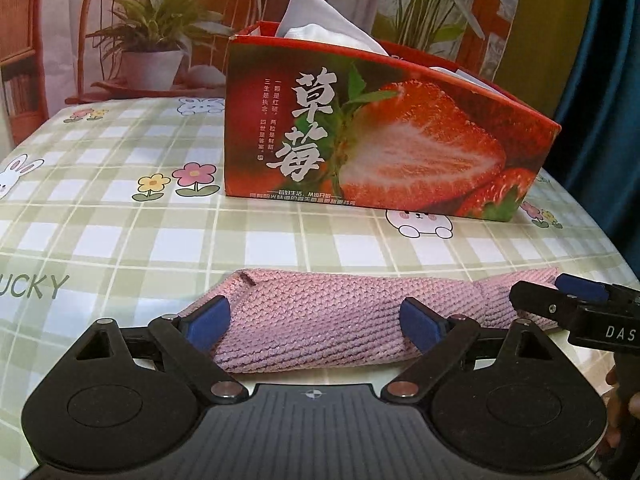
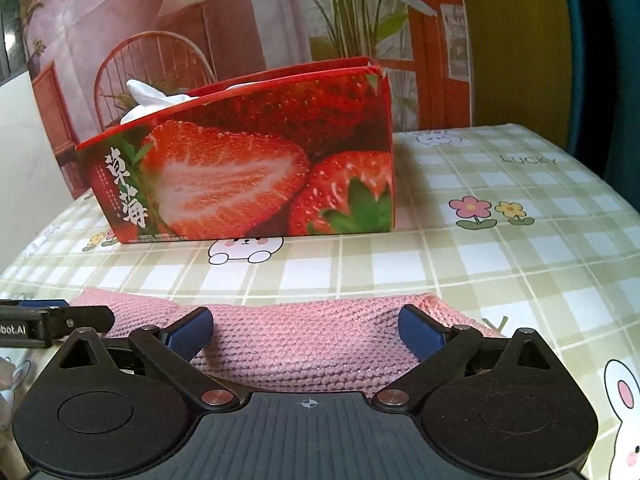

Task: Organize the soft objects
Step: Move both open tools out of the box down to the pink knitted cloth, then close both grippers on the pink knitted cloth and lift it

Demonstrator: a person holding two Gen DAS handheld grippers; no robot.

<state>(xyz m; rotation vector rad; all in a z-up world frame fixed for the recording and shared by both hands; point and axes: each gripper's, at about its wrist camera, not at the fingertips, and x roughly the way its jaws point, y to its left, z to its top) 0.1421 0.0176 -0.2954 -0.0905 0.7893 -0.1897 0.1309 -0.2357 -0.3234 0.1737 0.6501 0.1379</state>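
Reading "草莓" on strawberry box (image 1: 384, 136); tablecloth (image 2: 528, 184) says "LUCKY".

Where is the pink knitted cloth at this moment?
The pink knitted cloth lies folded on the green checked tablecloth, in front of the red strawberry cardboard box. In both wrist views it lies between the open jaws of the left gripper and right gripper.

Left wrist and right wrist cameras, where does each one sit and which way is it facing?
Left wrist: rides the left hand-held gripper, low over the table, facing the pink cloth and strawberry box; its own open fingers show, the right hand-held gripper at right.
Right wrist: rides the right hand-held gripper, same heading, over the cloth's other end; the left one enters at left.
Shared: cloth, box, checked tablecloth.
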